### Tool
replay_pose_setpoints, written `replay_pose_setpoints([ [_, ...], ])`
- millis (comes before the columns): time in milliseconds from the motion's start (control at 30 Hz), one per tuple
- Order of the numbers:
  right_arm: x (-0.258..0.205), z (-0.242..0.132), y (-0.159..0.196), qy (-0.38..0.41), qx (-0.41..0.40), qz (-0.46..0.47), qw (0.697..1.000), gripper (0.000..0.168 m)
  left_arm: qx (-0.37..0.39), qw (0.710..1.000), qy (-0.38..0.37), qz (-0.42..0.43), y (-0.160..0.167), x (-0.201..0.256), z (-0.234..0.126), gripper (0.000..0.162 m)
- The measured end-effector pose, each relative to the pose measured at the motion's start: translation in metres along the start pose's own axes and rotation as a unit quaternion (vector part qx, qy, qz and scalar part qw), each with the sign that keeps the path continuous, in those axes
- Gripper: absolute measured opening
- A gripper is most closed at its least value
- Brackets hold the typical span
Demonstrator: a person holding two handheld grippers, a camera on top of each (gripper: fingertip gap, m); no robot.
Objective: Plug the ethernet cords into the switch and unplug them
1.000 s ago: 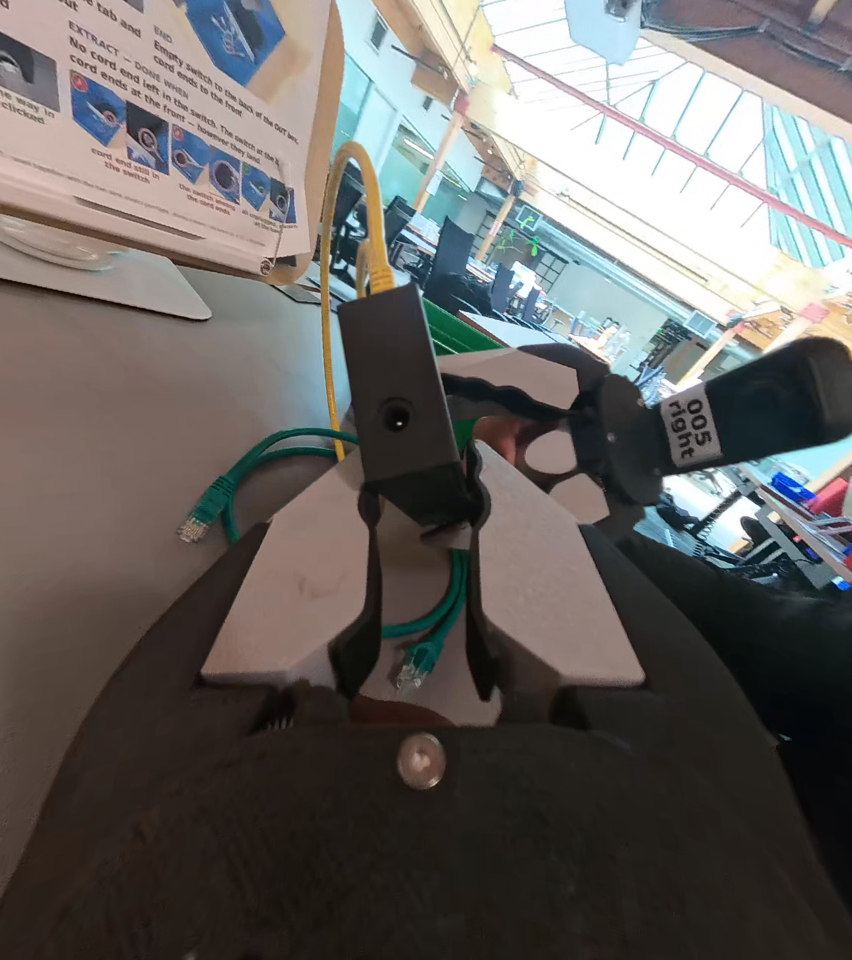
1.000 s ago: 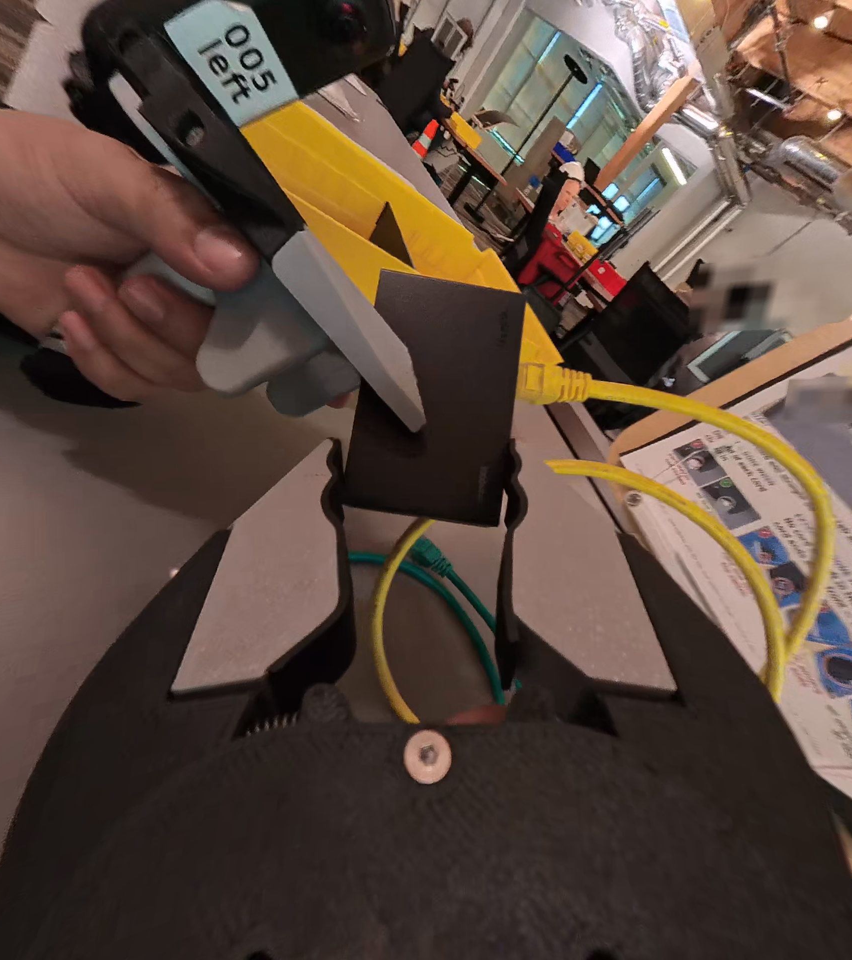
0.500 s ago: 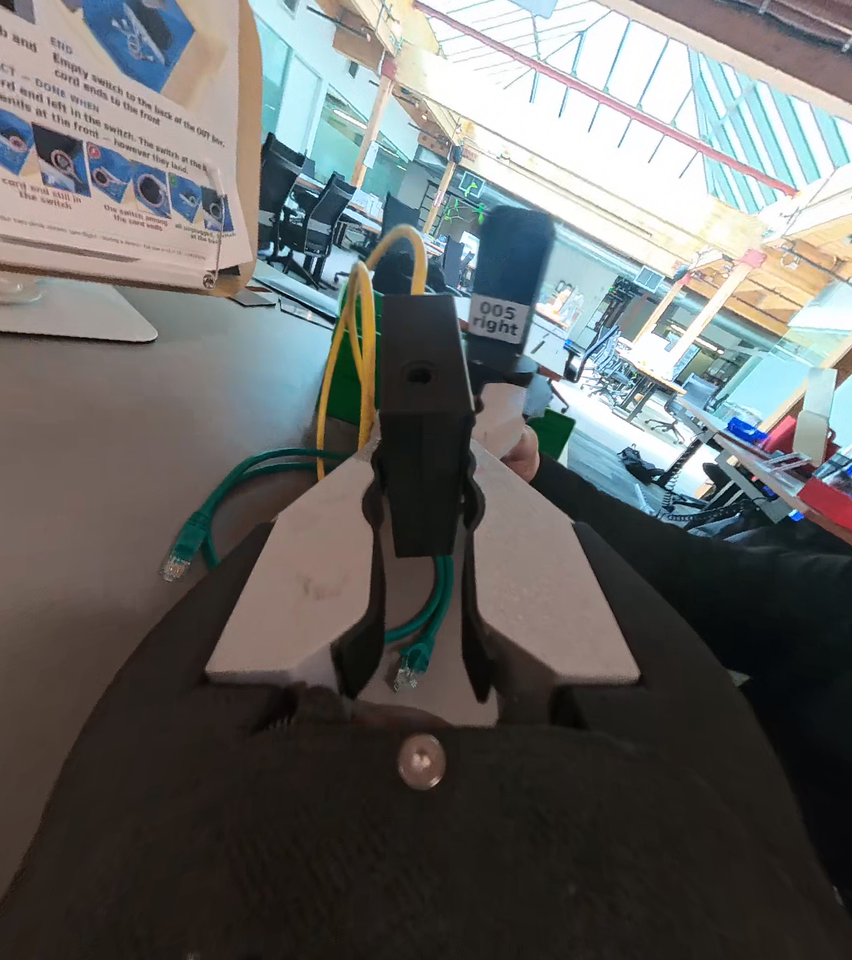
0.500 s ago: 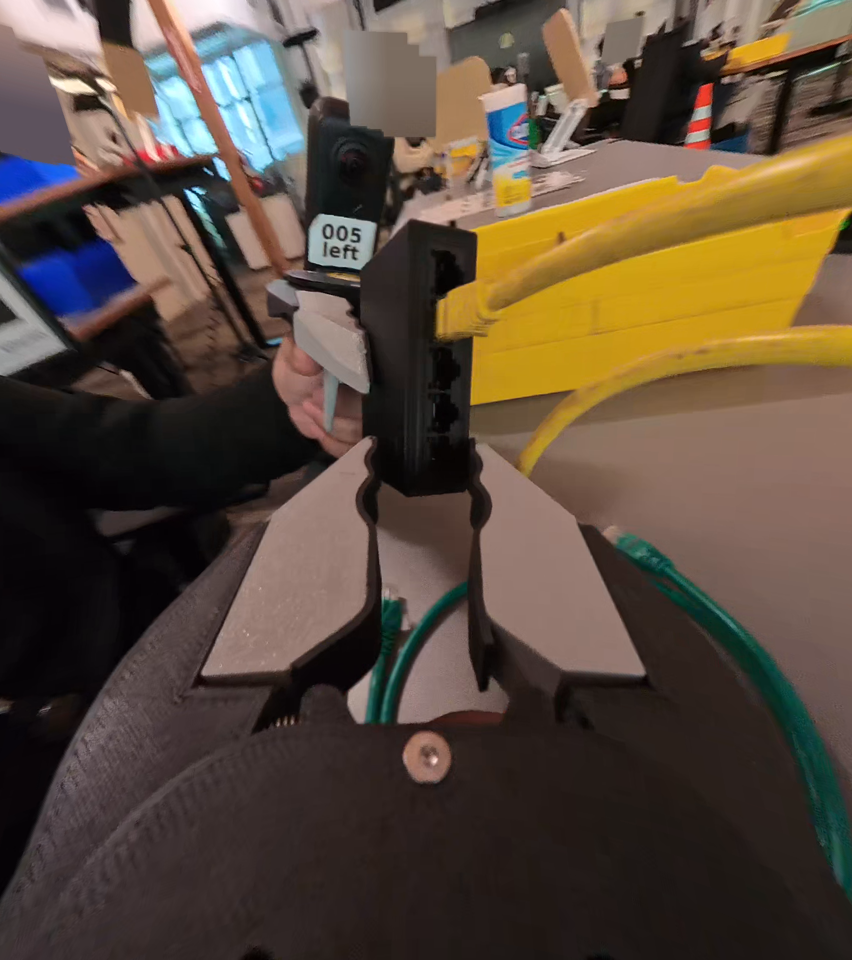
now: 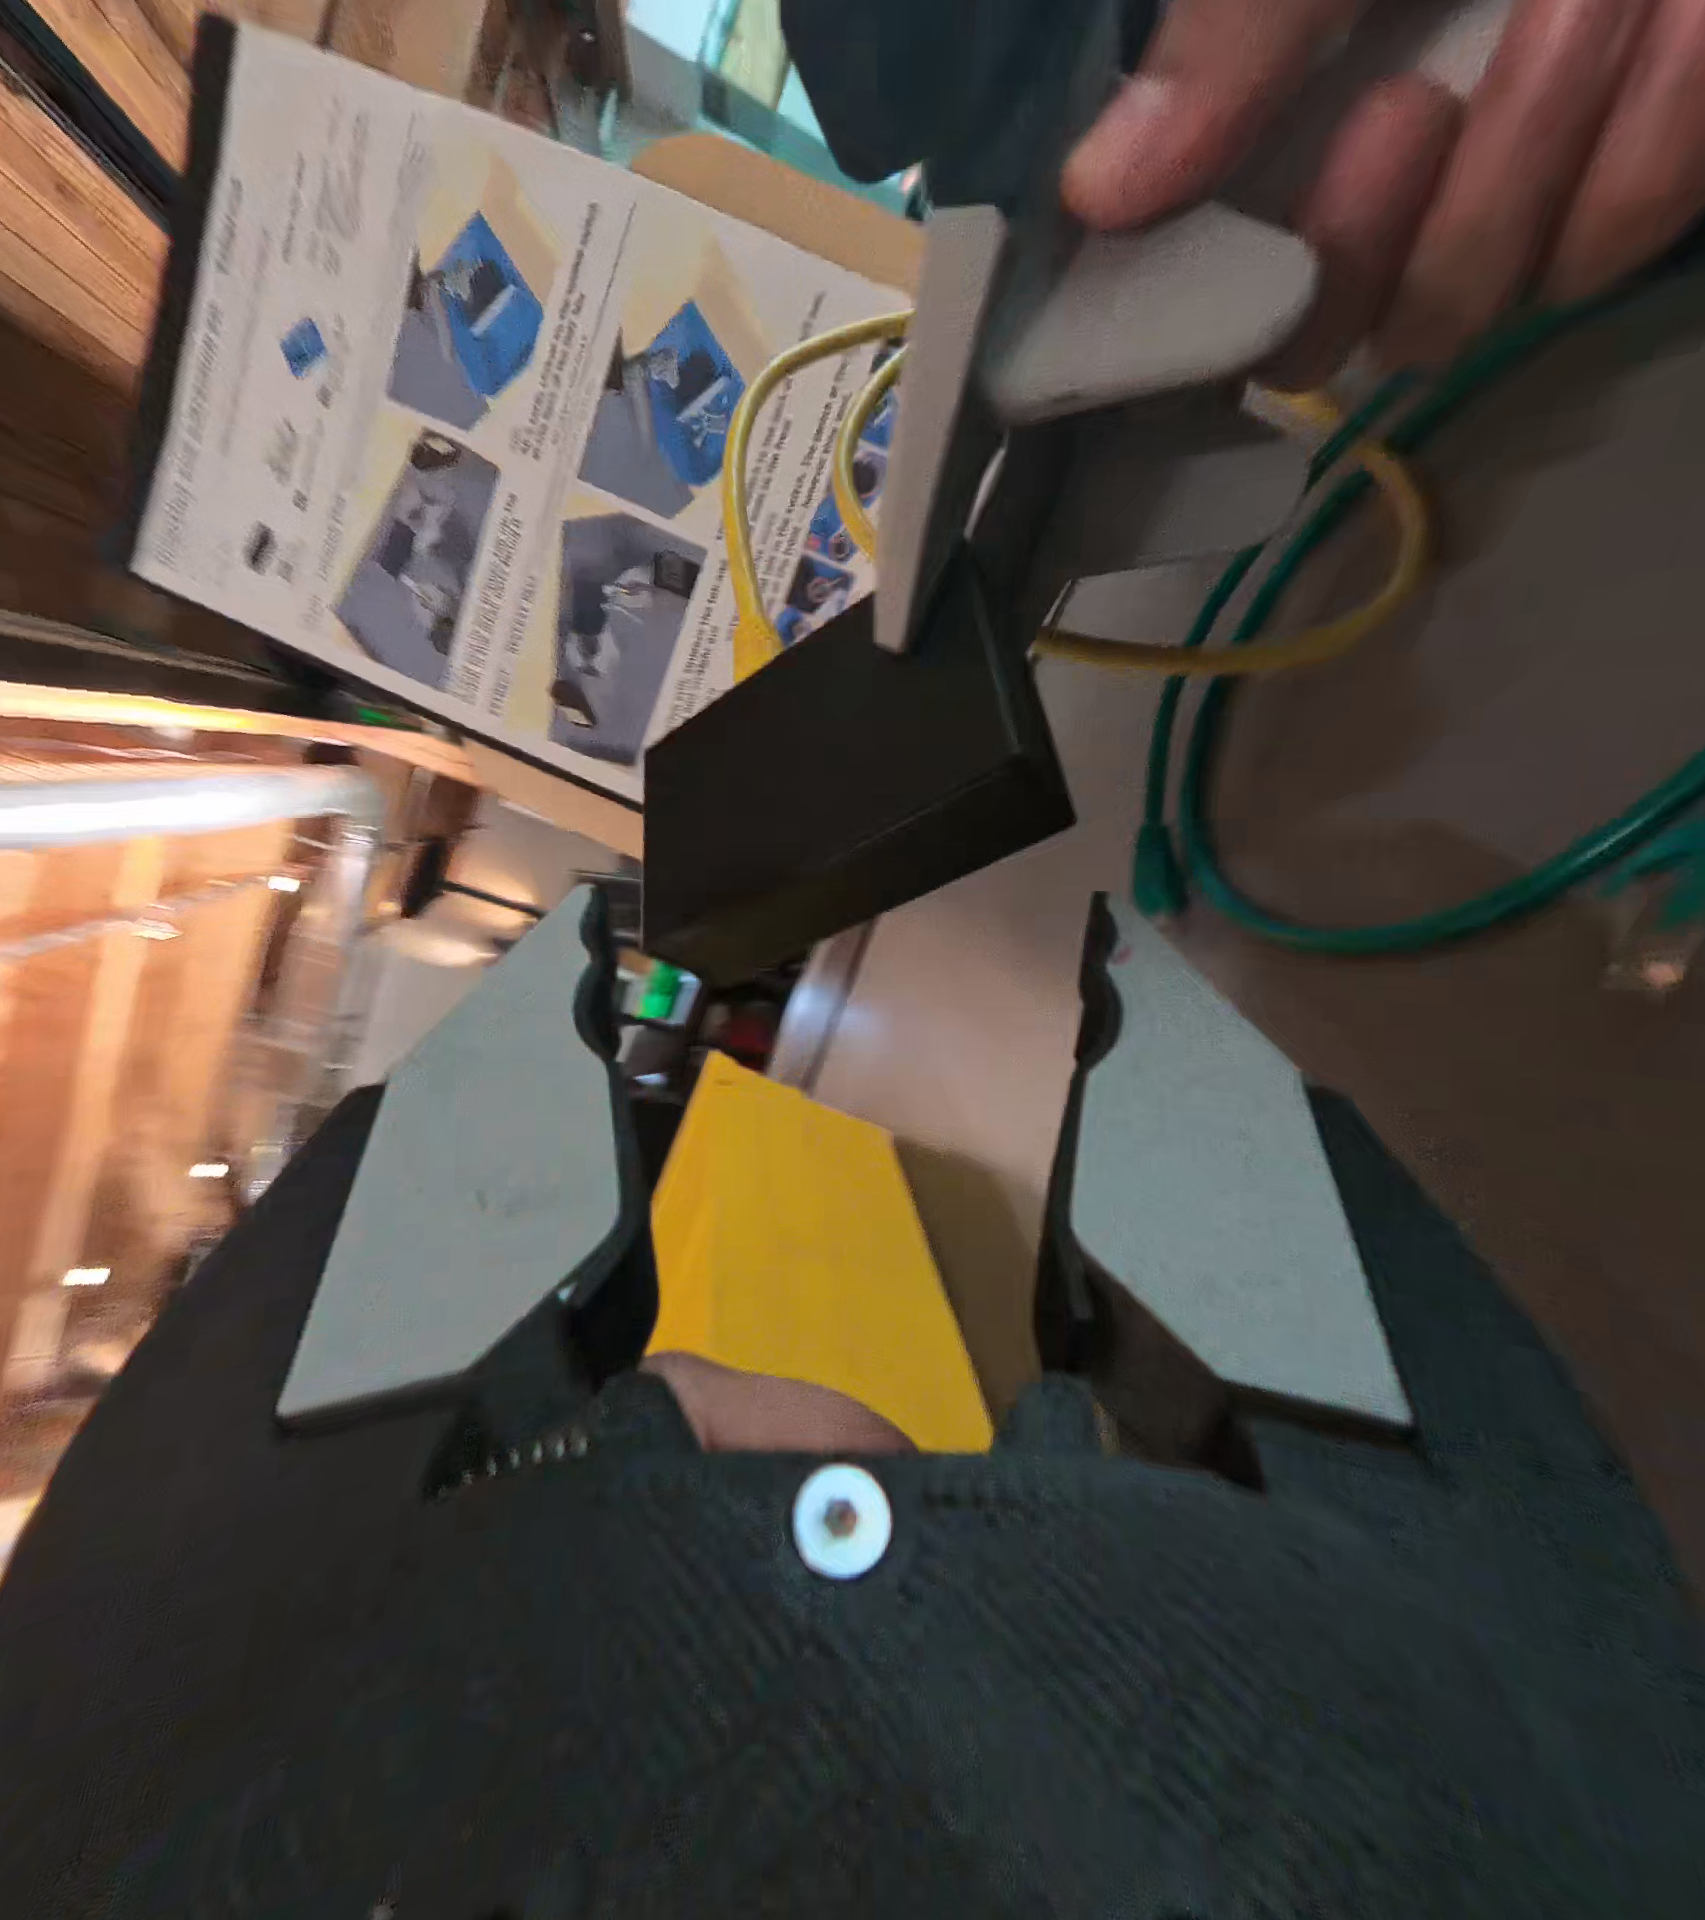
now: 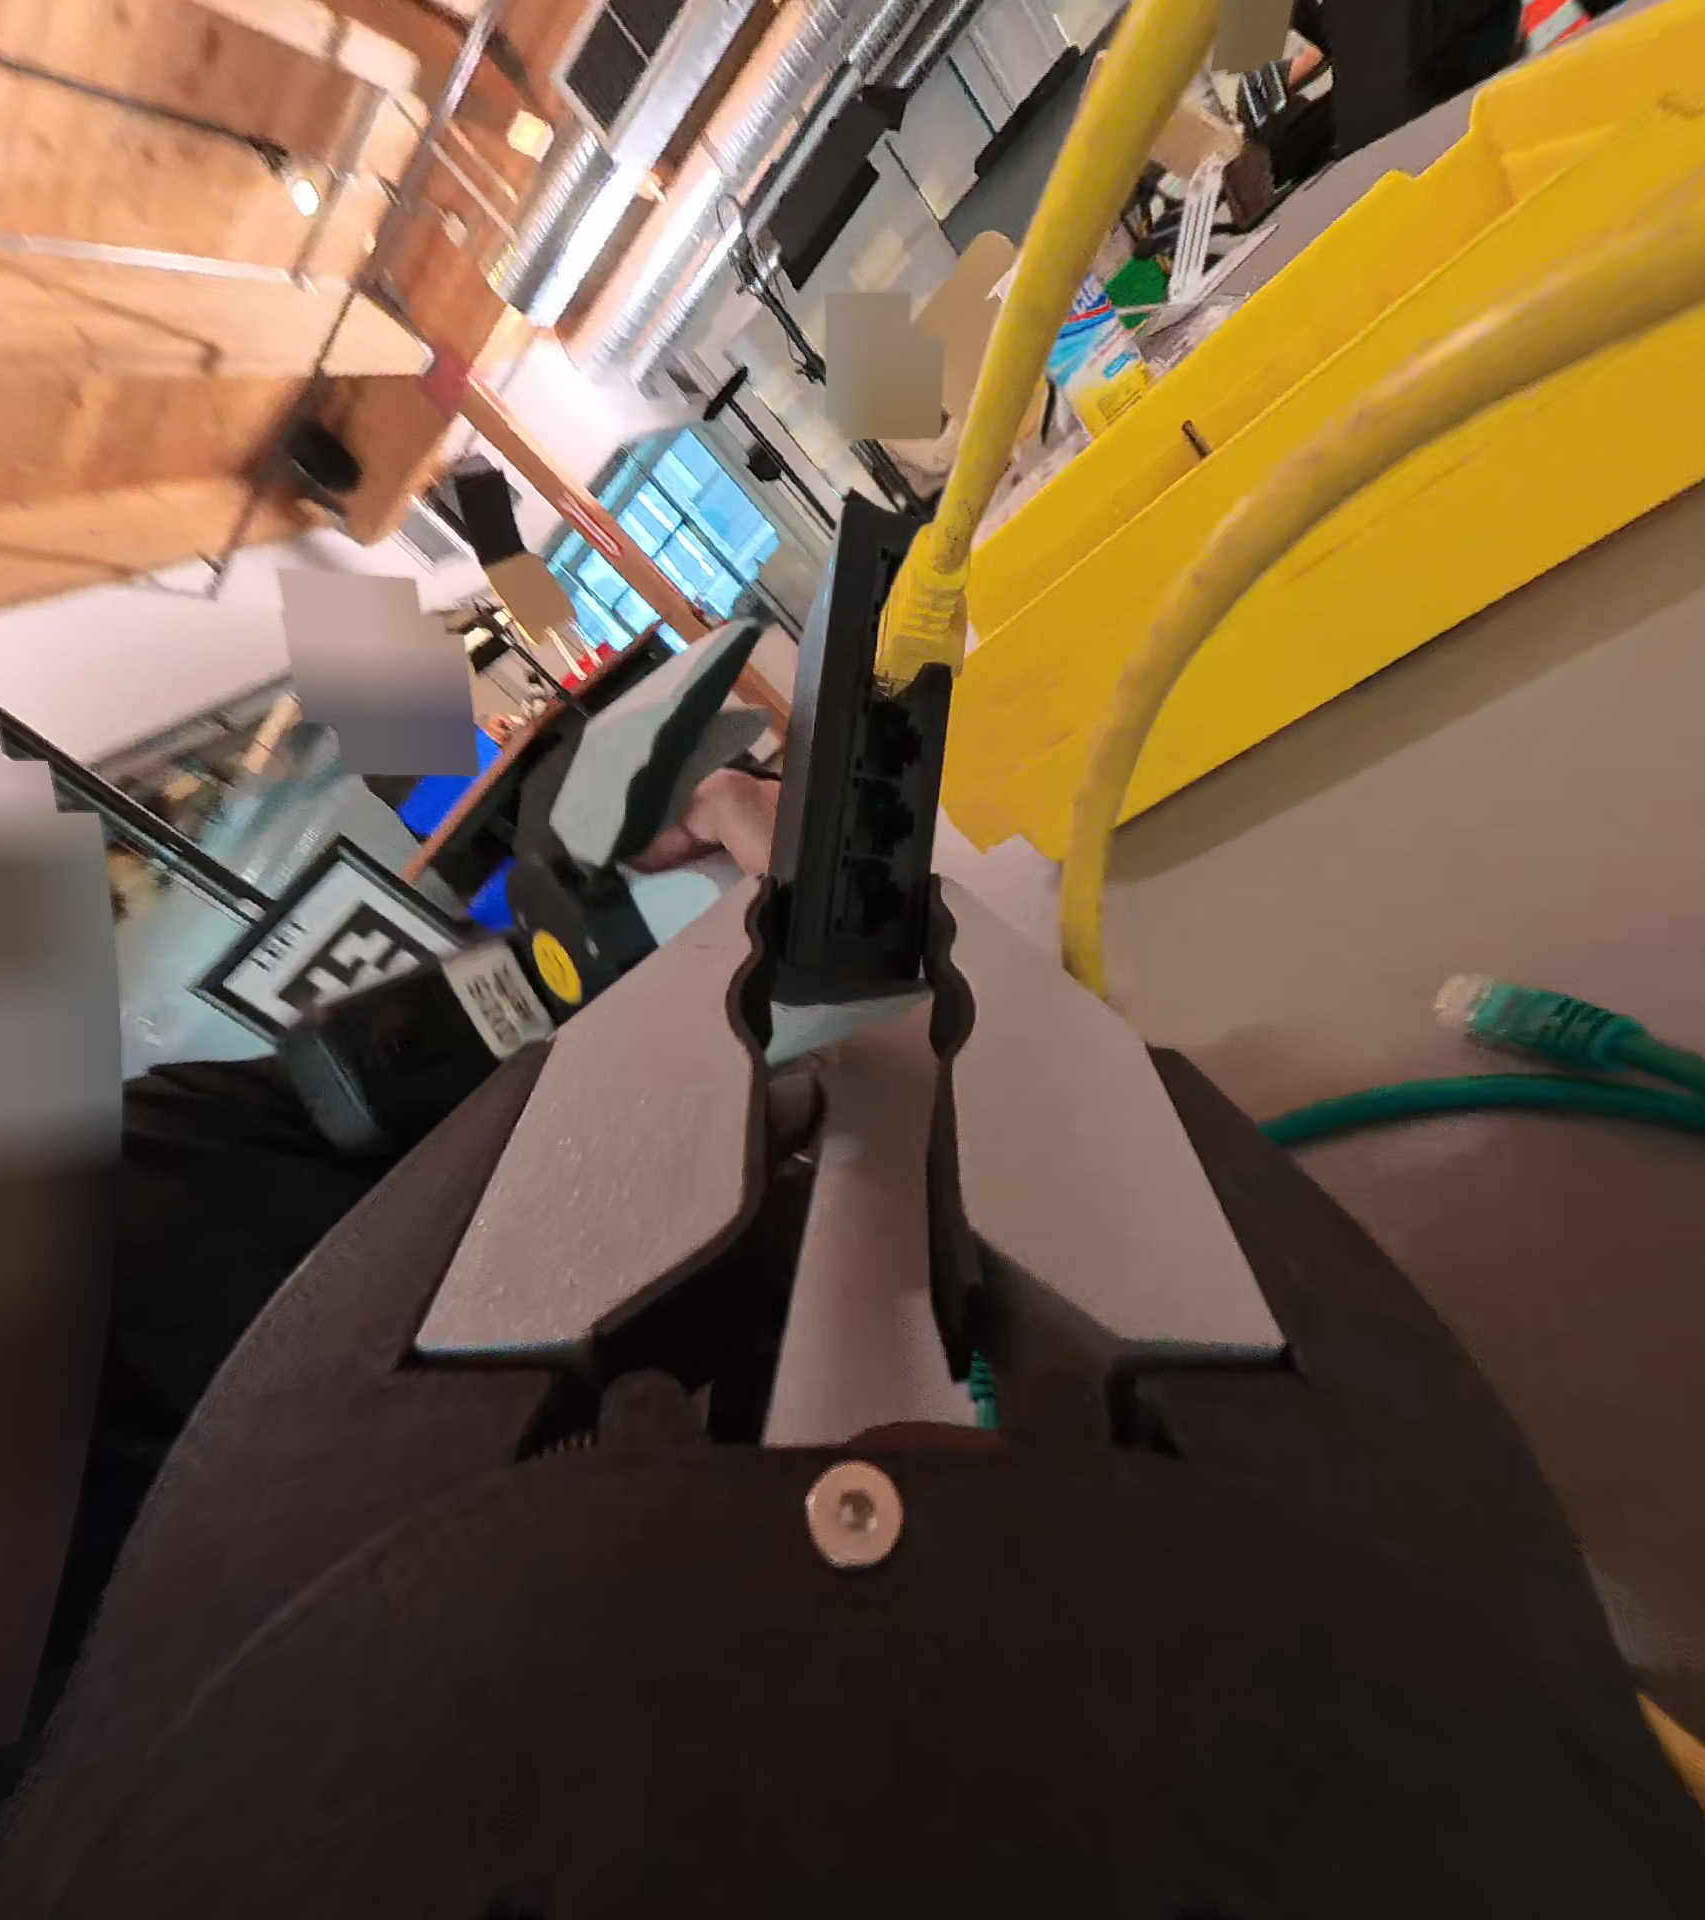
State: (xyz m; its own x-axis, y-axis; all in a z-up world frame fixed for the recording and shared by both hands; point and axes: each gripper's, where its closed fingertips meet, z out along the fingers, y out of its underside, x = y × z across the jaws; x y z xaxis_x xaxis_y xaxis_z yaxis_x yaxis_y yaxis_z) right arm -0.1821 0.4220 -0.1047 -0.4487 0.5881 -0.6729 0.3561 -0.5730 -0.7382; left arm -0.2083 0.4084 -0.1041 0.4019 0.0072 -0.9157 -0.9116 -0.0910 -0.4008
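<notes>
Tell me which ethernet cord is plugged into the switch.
The yellow cord: its plug sits in the top port of the black switch held by the right tongs. The green cord lies loose on the table, plug free.

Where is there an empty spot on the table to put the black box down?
Bare table lies between the yellow bin and the green cords, right of the yellow cord. It is crowded where the green cords loop. The right hand-held gripper holds the switch.
</notes>
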Motion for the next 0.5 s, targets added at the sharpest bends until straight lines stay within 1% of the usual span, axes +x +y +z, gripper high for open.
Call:
replay_pose_setpoints([
  [33, 0.000, 0.000, 0.000, -0.006, 0.006, 0.018, 1.000, 0.024, -0.002, 0.999, -0.018, 0.039, -0.004, 0.003, 0.003, 0.091],
  [67, 0.000, 0.001, 0.000, -0.013, 0.011, 0.034, 0.999, 0.024, 0.002, 0.997, -0.034, 0.064, -0.010, 0.007, 0.005, 0.089],
  [167, -0.004, 0.004, 0.002, -0.047, 0.020, 0.076, 0.996, 0.023, -0.016, 0.987, -0.101, 0.120, -0.010, 0.003, 0.018, 0.061],
  [200, -0.005, 0.006, 0.004, -0.049, 0.017, 0.081, 0.995, 0.024, -0.013, 0.984, -0.122, 0.132, -0.010, -0.002, 0.022, 0.046],
  [233, -0.004, 0.007, 0.006, -0.044, 0.017, 0.080, 0.996, 0.024, -0.008, 0.982, -0.125, 0.139, -0.010, -0.003, 0.025, 0.043],
  [333, -0.001, 0.006, 0.001, -0.019, 0.025, 0.056, 0.998, 0.027, 0.016, 0.982, -0.131, 0.134, -0.009, -0.004, 0.029, 0.036],
  [400, -0.004, 0.003, -0.004, -0.010, 0.033, 0.023, 0.999, 0.031, 0.040, 0.990, -0.113, 0.079, -0.008, -0.006, 0.030, 0.029],
  [433, -0.006, -0.001, -0.009, -0.006, 0.039, 0.001, 0.999, 0.023, 0.041, 0.992, -0.110, 0.046, -0.004, -0.011, 0.031, 0.028],
  [467, -0.008, -0.007, -0.014, 0.001, 0.046, -0.022, 0.999, 0.021, 0.042, 0.992, -0.115, 0.020, 0.002, -0.019, 0.032, 0.027],
  [500, -0.007, -0.012, -0.018, 0.020, 0.051, -0.048, 0.997, 0.027, 0.045, 0.992, -0.122, -0.007, 0.006, -0.028, 0.032, 0.027],
])
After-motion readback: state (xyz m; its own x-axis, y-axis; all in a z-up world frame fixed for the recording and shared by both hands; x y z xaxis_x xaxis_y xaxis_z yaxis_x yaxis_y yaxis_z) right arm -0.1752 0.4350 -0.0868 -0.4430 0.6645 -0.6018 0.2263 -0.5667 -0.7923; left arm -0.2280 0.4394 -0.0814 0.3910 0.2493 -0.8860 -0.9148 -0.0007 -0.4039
